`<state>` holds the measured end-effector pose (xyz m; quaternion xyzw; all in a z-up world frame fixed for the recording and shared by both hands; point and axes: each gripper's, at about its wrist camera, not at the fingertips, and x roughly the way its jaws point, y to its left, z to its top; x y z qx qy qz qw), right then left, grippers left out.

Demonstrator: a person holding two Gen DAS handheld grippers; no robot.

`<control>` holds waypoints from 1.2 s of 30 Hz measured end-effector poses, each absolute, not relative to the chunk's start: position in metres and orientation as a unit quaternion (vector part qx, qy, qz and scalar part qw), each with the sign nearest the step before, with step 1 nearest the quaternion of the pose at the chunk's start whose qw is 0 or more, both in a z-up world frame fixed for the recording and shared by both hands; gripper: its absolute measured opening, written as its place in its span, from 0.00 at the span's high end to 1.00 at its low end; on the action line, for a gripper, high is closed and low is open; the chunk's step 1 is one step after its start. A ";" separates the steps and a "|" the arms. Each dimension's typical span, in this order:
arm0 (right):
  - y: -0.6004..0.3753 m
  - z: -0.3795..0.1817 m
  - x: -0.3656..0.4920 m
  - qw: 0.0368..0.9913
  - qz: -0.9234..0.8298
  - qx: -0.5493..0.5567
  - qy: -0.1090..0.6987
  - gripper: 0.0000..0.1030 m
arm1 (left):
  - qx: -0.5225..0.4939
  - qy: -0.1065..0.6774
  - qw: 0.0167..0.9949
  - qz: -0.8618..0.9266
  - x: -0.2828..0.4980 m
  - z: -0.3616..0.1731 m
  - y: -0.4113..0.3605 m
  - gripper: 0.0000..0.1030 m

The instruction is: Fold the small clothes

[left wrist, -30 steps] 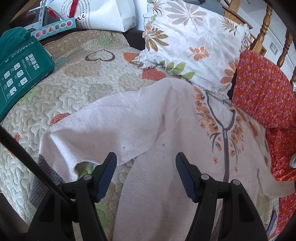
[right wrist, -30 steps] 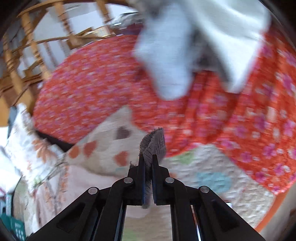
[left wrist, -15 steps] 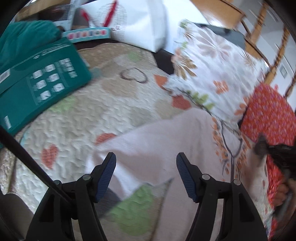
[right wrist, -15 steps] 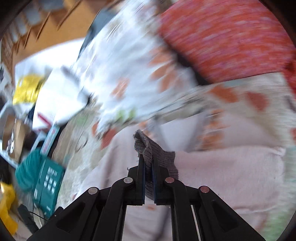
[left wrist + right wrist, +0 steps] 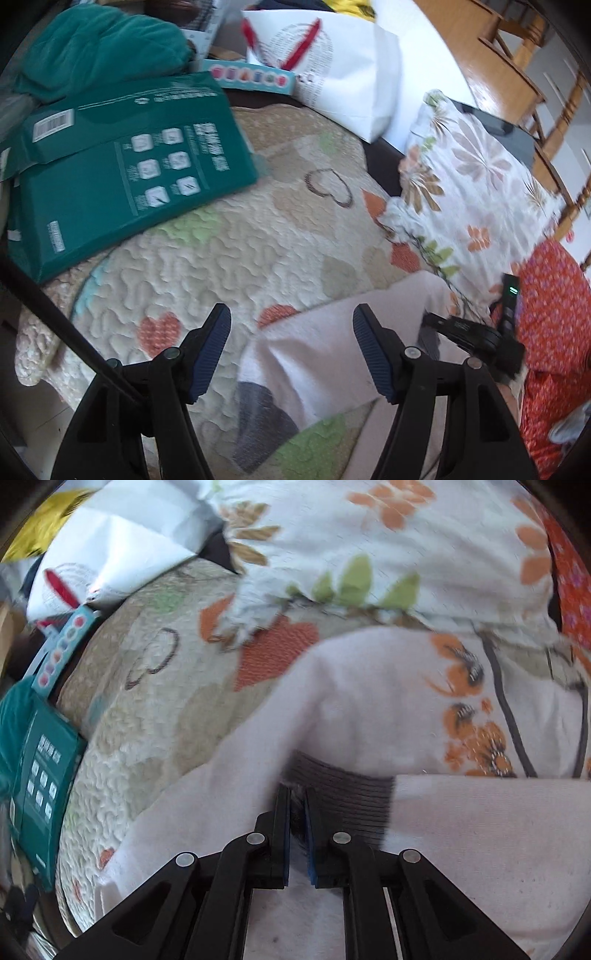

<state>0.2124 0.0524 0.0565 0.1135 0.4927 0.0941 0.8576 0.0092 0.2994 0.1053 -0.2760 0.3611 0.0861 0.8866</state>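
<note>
Over quilt (image 5: 258, 240), left tool (image 5: 291, 354) gapes above garment (image 5: 332, 350); right tool (image 5: 296, 830) apparently pinches its cuff (image 5: 347, 797).

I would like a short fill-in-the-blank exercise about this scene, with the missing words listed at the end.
1. The right tool is shut on the grey ____ of the white garment.
2. The left tool is ____, holding nothing.
3. The garment lies on a quilt patterned with ____.
4. The box on the quilt is ____ in colour.

Missing words: cuff; open; hearts; green
</note>
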 end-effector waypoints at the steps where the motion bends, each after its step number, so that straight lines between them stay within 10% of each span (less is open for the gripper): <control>1: 0.059 0.065 0.205 0.861 0.112 0.108 0.485 0.89 | -0.281 0.358 0.885 0.098 0.008 0.105 0.306 0.34; 12: 0.175 0.090 0.082 0.822 0.331 -0.019 0.462 0.55 | -0.339 0.290 0.858 0.255 -0.036 0.108 0.387 0.30; 22: 0.257 0.034 0.021 0.805 0.367 -0.189 0.427 0.46 | -0.369 0.277 0.839 0.288 -0.049 0.102 0.414 0.30; 23: 0.258 0.029 0.026 0.808 0.353 -0.191 0.431 0.54 | -0.369 0.278 0.839 0.287 -0.050 0.102 0.414 0.30; 24: 0.257 0.027 0.033 0.808 0.346 -0.175 0.444 0.84 | -0.370 0.279 0.839 0.286 -0.049 0.101 0.414 0.30; 25: 0.249 0.031 0.043 0.810 0.341 -0.142 0.456 0.88 | -0.369 0.280 0.839 0.285 -0.048 0.101 0.413 0.30; 36: 0.002 0.175 0.100 0.892 0.206 0.211 0.344 0.92 | -0.295 0.323 0.873 0.214 -0.011 0.103 0.353 0.29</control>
